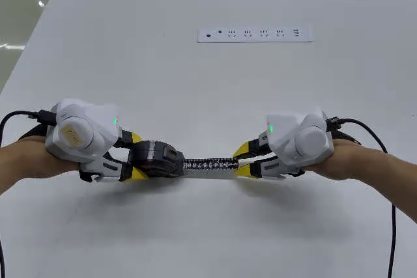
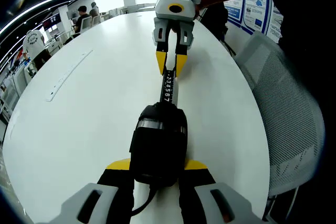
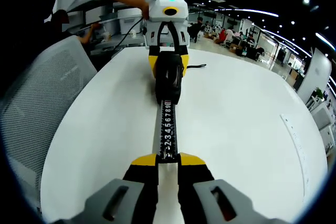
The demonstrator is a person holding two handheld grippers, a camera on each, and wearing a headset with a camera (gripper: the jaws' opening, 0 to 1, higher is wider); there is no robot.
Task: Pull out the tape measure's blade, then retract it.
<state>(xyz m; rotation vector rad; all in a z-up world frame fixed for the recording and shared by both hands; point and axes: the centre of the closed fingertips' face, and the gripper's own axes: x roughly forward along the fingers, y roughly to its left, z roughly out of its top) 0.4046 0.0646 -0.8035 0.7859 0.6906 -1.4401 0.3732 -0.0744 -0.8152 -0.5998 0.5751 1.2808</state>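
White tabletop (image 1: 195,226) underneath; clamping tape measure (image 1: 156,159) case at near left in left tongs (image 2: 157,164), pinching blade (image 3: 167,127) tip in right tongs (image 3: 168,159); drawing out barely begun, judging by short exposed length; retracting not yet started

The tape measure (image 1: 156,159) has a chunky black case and sits clamped in the left claw (image 1: 135,156). It is well on the person's side of the white power strip (image 1: 255,34) and left of the strip's left end. Its blade (image 1: 208,163) is drawn out a short way, with numerals up to 9 showing. The blade runs straight, roughly parallel to the power strip, and its tip is pinched in the right claw (image 1: 242,159).
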